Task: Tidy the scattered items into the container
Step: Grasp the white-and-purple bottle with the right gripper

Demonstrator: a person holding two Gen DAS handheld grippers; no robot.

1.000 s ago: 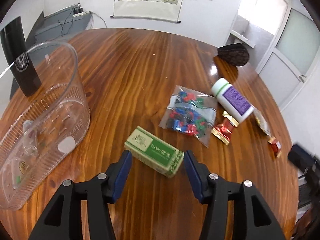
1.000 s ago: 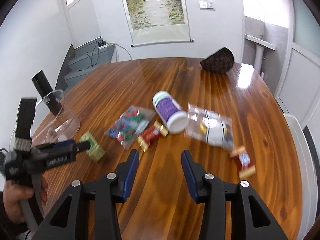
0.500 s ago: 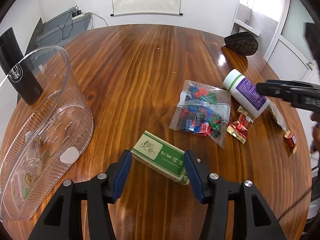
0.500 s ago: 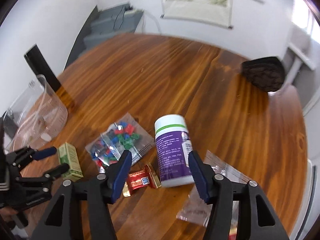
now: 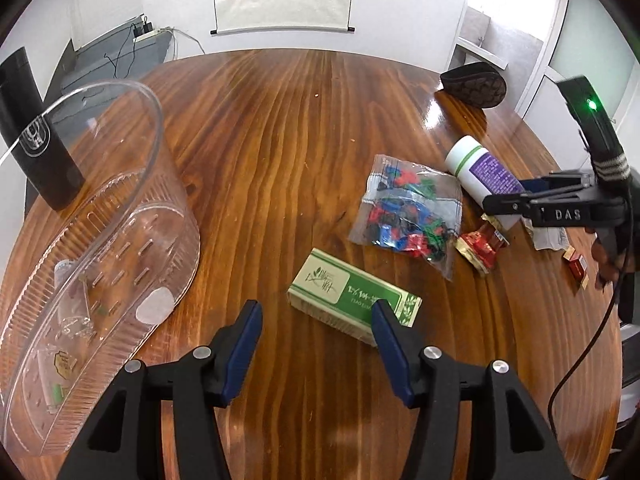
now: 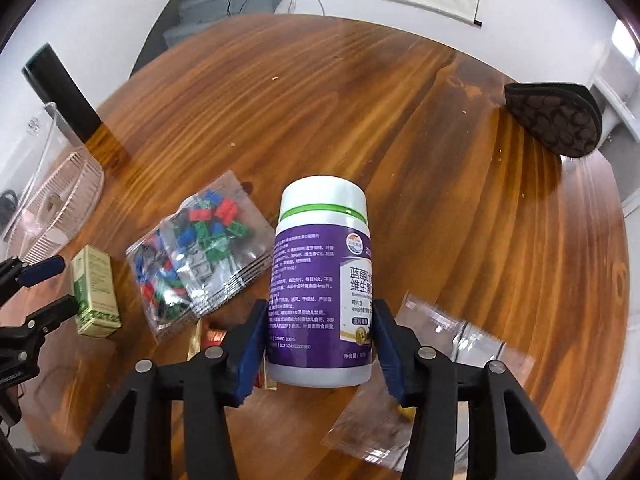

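Observation:
A green and cream box (image 5: 352,300) lies on the wooden table just ahead of my left gripper (image 5: 314,320), which is open; the box's right end sits behind the right fingertip. The clear plastic container (image 5: 100,220) stands to the left with a few small items inside. A white bottle with a purple label (image 6: 320,280) lies on its side between the fingers of my right gripper (image 6: 320,312), which is open and flanks the bottle's lower half. Left of the bottle lie a bag of coloured bricks (image 6: 196,248) and a red candy (image 6: 212,336).
A clear packet (image 6: 460,332) lies under the right finger. A second red candy (image 5: 576,270) is near the table's right edge. A dark patterned pouch (image 6: 554,120) sits far right. A black stand (image 5: 36,140) rises behind the container. A hand holds the right gripper.
My right gripper has come down and forward until its fingers sit on both sides of the bottle. My left gripper has shifted slightly, so the green box now lies toward its right finger.

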